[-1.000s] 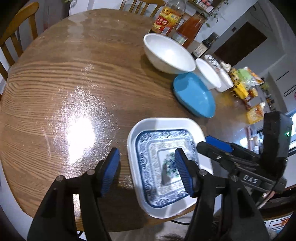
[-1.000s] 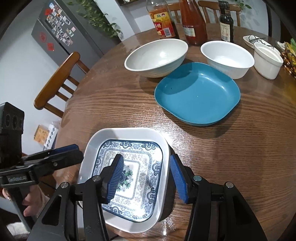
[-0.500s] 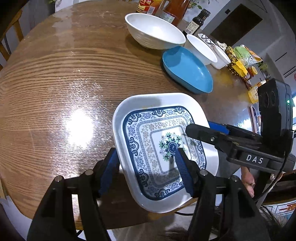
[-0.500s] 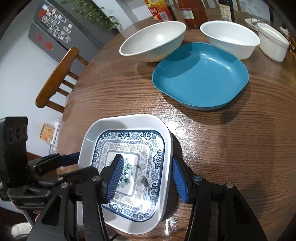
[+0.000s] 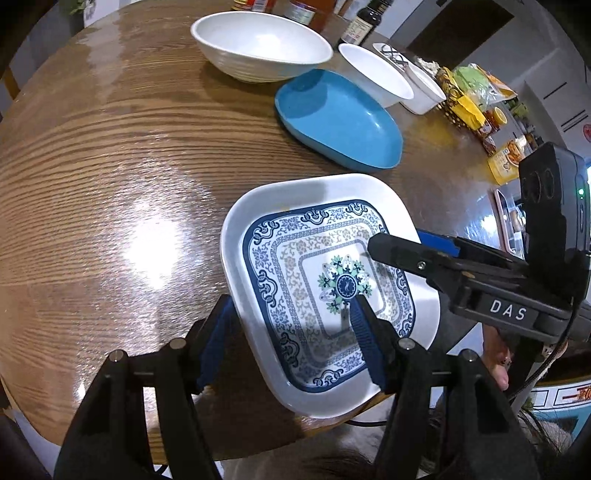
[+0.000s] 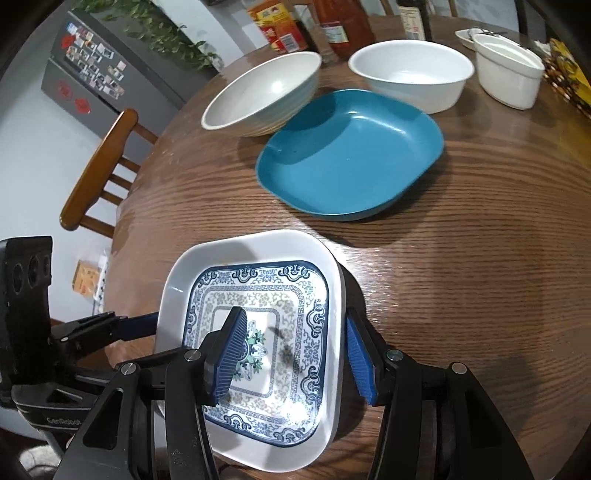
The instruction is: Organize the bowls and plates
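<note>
A square white plate with a blue pattern point(image 5: 314, 266) point(image 6: 258, 302) is lifted off the wooden table's near edge, tilted. My left gripper point(image 5: 291, 332) straddles its left rim, one finger under, one on top. My right gripper point(image 6: 295, 350) straddles its right rim the same way. Both hold it between their blue pads. A blue plate point(image 5: 336, 118) point(image 6: 351, 151) lies beyond. A large white bowl point(image 5: 258, 40) point(image 6: 262, 96), a smaller white bowl point(image 5: 373, 74) point(image 6: 410, 70) and a white oval dish point(image 6: 509, 70) stand behind it.
Sauce bottles point(image 6: 340, 26) stand at the table's far edge. Snack packets point(image 5: 469, 99) lie at the far right. A wooden chair point(image 6: 99, 166) stands left of the table. Bare table point(image 5: 110, 147) spreads to the left.
The patterned plate has risen off the table and moved toward the blue plate, held by both grippers. Both grippers have come closer to the bowls.
</note>
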The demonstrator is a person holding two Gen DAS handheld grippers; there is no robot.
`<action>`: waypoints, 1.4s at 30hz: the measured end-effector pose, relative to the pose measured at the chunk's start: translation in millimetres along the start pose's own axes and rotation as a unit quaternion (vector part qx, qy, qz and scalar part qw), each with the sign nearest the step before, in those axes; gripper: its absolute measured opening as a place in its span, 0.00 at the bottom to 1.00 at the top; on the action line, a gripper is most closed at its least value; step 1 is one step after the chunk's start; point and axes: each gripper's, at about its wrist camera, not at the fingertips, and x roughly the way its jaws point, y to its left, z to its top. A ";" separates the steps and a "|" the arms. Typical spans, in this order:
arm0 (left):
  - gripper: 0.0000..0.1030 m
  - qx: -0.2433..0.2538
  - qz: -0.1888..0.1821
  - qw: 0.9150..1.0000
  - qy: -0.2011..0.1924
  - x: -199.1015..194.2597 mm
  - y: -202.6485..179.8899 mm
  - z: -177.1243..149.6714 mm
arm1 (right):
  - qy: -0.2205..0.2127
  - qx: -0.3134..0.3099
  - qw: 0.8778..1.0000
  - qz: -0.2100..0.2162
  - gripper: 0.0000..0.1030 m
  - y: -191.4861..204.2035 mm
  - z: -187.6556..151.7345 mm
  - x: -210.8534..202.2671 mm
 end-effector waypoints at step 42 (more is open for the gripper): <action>0.44 -0.022 0.074 0.997 -0.026 42.3 13.5 123.1 | -0.081 0.101 0.991 -0.038 0.53 -77.1 111.7 1.5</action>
